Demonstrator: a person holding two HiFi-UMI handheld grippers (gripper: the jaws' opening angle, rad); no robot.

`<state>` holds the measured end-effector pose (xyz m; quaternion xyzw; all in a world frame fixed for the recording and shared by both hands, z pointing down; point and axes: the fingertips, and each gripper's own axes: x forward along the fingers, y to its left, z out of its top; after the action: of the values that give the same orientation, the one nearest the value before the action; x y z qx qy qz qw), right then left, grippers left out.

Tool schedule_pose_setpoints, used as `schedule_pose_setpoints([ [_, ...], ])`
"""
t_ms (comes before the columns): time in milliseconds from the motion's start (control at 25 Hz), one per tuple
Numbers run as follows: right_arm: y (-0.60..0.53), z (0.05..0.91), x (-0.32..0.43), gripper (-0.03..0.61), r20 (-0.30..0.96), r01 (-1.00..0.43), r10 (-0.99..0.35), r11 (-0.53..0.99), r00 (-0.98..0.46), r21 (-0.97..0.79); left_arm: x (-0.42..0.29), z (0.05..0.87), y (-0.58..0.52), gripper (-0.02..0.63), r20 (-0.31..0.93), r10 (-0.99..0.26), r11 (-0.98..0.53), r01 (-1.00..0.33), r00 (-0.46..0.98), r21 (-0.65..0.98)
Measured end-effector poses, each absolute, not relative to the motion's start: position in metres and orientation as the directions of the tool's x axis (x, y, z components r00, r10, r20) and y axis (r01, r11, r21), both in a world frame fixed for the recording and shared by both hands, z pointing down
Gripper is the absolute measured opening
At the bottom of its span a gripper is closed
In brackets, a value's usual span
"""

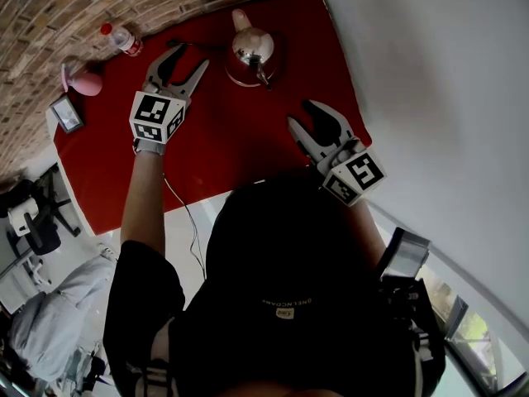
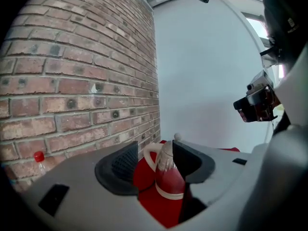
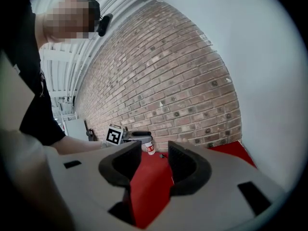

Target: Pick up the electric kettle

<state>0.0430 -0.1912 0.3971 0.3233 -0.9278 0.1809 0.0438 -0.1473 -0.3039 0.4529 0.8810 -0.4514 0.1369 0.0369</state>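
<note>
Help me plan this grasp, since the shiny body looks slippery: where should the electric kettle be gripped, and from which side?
Probably the pale loop handle, on the electric kettle's side toward the brick wall: slim enough to fit between jaws, unlike the rounded body. The left gripper, open and empty, faces the kettle, so come from that side with jaws straddling the loop.

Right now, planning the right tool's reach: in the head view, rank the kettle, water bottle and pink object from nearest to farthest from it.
1. Kettle, ahead and left of the right tool.
2. Water bottle, far left, at the back.
3. Pink object, farther left still.
</note>
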Motion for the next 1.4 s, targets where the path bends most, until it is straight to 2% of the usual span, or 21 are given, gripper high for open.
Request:
schedule_pose_setpoints([
  [400,-0.222,0.414,0.06,0.176,0.177,-0.591,-0.569,0.722,-0.803,-0.359,-0.125,0.512,-0.379,0.224,0.397,-0.715,-0.66,-0.743,0.575,-0.111],
  [800,-0.242,0.436,0.071,0.183,0.225,-0.607,-0.566,0.708,-0.793,-0.361,-0.106,0.572,-0.426,0.224,0.508,-0.629,-0.752,-0.628,0.589,-0.203],
  [1160,-0.246,0.451,0.084,0.183,0.311,-0.659,-0.581,0.657,-0.752,-0.368,-0.093,0.592,-0.451,0.236,0.519,-0.575,-0.792,-0.589,0.633,-0.159],
  [1400,-0.251,0.456,0.089,0.183,0.331,-0.675,-0.588,0.638,-0.738,-0.37,-0.08,0.592,-0.465,0.256,0.513,-0.551,-0.823,-0.531,0.658,-0.202],
])
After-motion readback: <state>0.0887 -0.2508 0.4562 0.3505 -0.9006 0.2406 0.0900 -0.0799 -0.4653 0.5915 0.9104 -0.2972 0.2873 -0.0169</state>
